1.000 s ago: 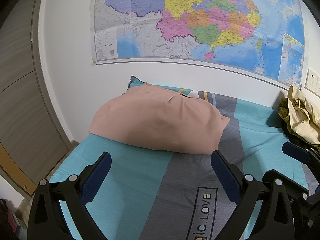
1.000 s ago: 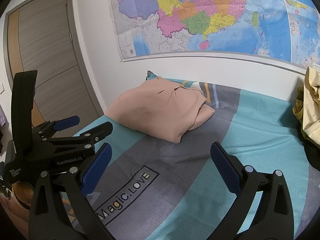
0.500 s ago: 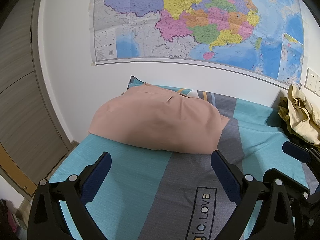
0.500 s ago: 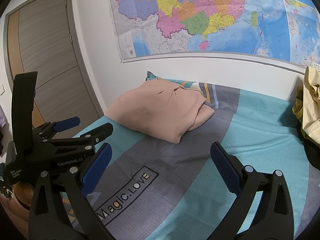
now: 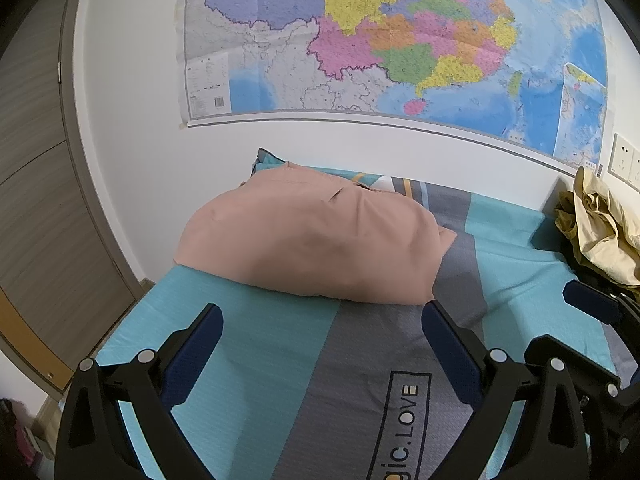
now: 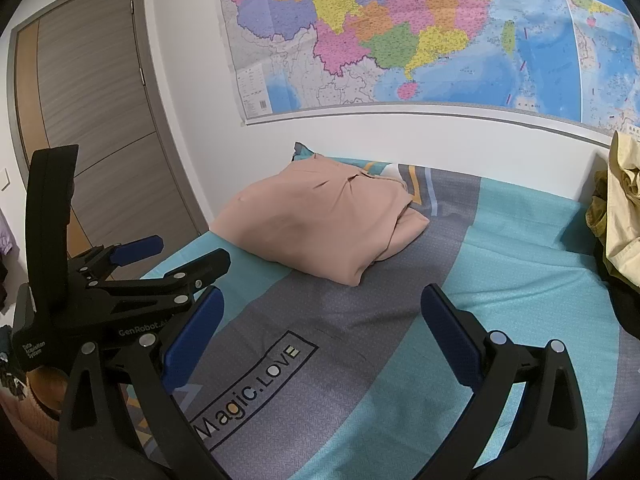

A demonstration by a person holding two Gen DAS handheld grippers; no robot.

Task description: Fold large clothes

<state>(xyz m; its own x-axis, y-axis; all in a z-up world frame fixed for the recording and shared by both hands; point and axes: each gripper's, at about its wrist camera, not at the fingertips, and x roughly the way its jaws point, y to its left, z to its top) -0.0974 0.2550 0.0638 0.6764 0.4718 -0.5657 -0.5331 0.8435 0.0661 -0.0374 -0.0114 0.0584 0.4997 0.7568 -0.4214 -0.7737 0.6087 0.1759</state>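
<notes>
A folded salmon-pink garment lies on the bed at the far left, near the wall; it also shows in the right wrist view. My left gripper is open and empty, hovering over the bedsheet just in front of the garment. My right gripper is open and empty, over the grey stripe of the sheet, nearer than the garment. The left gripper also shows in the right wrist view, at the left. A heap of unfolded yellowish clothes lies at the far right of the bed.
The bed has a teal and grey striped sheet with a "Magic.LOVE" print. A wall map hangs above. A wooden door stands at the left. A wall socket is at the right.
</notes>
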